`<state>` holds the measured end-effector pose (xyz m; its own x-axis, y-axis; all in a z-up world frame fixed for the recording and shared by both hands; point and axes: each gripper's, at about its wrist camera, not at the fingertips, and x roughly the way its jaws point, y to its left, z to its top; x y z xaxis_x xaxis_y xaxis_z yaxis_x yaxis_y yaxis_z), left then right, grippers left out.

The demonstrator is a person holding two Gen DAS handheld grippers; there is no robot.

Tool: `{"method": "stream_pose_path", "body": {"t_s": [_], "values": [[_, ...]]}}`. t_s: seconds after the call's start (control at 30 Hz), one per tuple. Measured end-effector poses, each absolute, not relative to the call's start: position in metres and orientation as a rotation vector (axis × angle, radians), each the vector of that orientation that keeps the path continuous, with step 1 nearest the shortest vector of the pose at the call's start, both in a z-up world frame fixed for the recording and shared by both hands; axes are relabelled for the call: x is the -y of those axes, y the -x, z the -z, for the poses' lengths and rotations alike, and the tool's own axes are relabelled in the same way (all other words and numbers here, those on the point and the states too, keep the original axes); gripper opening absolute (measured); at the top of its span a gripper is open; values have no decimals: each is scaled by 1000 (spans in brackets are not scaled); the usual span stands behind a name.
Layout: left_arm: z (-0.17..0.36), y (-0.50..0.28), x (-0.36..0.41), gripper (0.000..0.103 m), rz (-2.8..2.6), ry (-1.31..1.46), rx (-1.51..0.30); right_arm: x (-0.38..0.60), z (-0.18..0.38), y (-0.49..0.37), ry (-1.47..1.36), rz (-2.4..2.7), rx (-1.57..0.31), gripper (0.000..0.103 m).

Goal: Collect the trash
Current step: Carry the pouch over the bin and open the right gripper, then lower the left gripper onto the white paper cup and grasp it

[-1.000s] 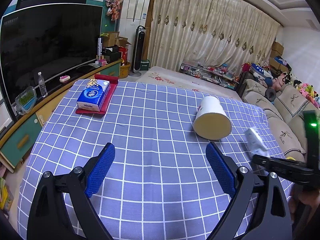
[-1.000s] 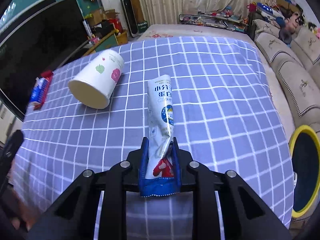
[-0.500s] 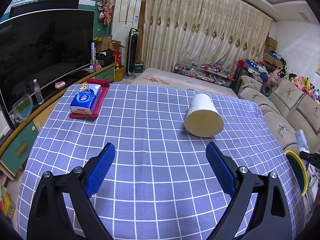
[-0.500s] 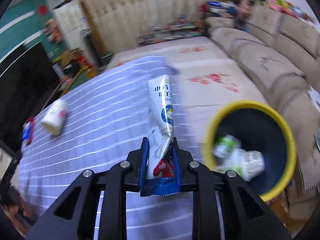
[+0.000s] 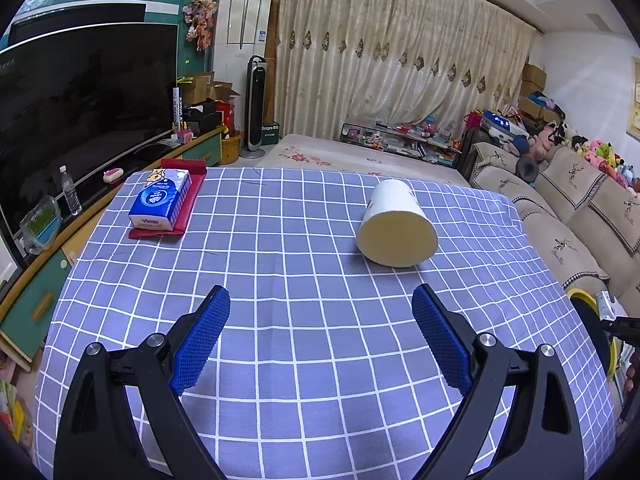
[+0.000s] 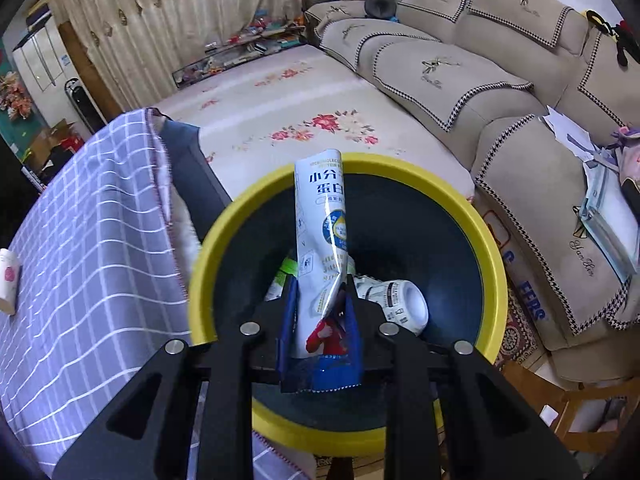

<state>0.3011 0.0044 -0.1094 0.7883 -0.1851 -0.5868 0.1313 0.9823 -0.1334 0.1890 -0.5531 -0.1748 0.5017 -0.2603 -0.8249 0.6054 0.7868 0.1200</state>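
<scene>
My right gripper (image 6: 322, 300) is shut on a crumpled white and blue snack wrapper (image 6: 322, 240), held over the mouth of a yellow-rimmed dark bin (image 6: 472, 224). Inside the bin lie a white cup-like piece of trash (image 6: 400, 300) and a green-labelled piece (image 6: 286, 268). In the left wrist view a white paper cup (image 5: 394, 224) lies on its side on the blue checked tablecloth (image 5: 280, 240), well beyond my open, empty left gripper (image 5: 320, 320). The bin's rim (image 5: 580, 294) and the wrapper's tip (image 5: 604, 304) show at the far right there.
A blue tissue pack (image 5: 162, 200) on a red mat (image 5: 192, 196) lies at the table's far left. A sofa (image 6: 480, 80) stands beyond the bin, a floral rug (image 6: 280, 112) covers the floor, and the table edge (image 6: 168, 184) is left of the bin. A TV (image 5: 80, 100) lines the left wall.
My right gripper carried the wrapper off the table to the right and now holds it over the bin. My left gripper stayed put and open.
</scene>
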Motion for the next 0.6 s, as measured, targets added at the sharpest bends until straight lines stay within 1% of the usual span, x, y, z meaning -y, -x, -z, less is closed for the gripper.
{"method": "stream_pose_path", "body": {"t_s": [0.07,0.13,0.17,0.2,0.43,0.53,0.6], "values": [[110,-301,-4,91,174,87,-642,554,180,-193,-422,549,-916,23],[110,-301,-4,91,176,88,-643,554,183,-195,-412,565,-918,45],[110,-302,-4,91,178,88,-643,554,182,-195,-407,573,-908,61],[110,-302,-4,91,178,88,-643,551,180,-194,-399,578,-891,64],[112,-302,2,91,195,76,-652,534,155,-182,-374,550,-830,64],[113,-302,6,91,207,70,-661,521,144,-176,-347,532,-790,69],[115,-302,10,91,196,55,-665,514,138,-175,-345,511,-776,69]]}}
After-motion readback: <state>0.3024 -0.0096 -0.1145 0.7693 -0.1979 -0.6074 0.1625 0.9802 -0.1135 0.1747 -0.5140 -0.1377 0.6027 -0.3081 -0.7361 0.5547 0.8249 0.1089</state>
